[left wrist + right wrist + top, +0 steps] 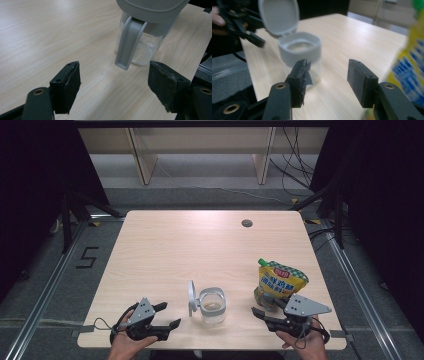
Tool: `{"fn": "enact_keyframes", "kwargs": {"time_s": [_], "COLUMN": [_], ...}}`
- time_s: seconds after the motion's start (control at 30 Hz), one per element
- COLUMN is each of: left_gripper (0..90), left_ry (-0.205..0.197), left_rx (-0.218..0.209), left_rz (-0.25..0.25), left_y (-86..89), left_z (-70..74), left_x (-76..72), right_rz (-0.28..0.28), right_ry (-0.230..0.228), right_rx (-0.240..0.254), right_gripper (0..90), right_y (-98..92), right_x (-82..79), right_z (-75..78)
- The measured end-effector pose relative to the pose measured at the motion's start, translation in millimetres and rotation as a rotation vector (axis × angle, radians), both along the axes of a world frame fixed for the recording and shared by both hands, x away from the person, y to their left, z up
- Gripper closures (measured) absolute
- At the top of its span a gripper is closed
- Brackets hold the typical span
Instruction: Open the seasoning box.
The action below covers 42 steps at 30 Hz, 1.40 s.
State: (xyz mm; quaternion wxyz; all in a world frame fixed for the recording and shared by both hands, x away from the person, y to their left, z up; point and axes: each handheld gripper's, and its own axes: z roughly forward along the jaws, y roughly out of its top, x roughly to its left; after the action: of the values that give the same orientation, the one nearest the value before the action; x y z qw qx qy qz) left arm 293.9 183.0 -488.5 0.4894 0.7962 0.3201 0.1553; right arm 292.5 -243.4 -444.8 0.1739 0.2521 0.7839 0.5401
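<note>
Now, the jar stands open and the pouch comes next.

My right hand-held gripper (261,314) sits near the front edge of the table (200,245), just beside the yellow pouch (279,282), which stands upright right of the jar (212,306). Its jaws stand partly apart with nothing between them and touch nothing. I judge the step is to take the pouch: I should turn toward it, close on its firm upper part below the green cap (262,262), and keep it upright so nothing spills before it is over the jar's mouth. The lid (191,297) is tipped back on its hinge at the jar's left side. My left hand-held gripper (165,316) rests left of the jar, jaws wide apart and empty, its pads (65,90) short of the lid's tab.
</note>
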Motion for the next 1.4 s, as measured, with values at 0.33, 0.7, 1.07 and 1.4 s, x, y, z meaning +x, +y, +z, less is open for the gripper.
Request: {"fn": "enact_keyframes", "kwargs": {"time_s": [0.33,0.7,1.07,1.4], "left_gripper": [25.7,26.0,22.2,20.7], "left_ry": [0.018,0.006,0.021,0.024], "left_rx": [-0.016,-0.003,-0.003,0.003], "left_rz": [0.004,-0.006,0.015,0.018], "left_y": [-3.9,-3.4,-2.5,-3.6], "left_z": [0.1,0.0,-0.8,-1.6], "left_x": [-0.7,3.5,4.7,3.7], "right_rz": [-0.062,-0.142,-0.235,-0.239], "right_ry": [0.087,0.086,0.152,0.125], "right_rx": [-0.004,-0.069,-0.071,-0.055], "right_gripper": [44.3,40.3,26.9,17.5], "right_y": [-30.2,-53.7,-72.9,-70.0], "right_x": [-10.5,-13.8,-3.9,4.4], "right_z": [-17.9,-25.5,-36.2,-38.5]}}
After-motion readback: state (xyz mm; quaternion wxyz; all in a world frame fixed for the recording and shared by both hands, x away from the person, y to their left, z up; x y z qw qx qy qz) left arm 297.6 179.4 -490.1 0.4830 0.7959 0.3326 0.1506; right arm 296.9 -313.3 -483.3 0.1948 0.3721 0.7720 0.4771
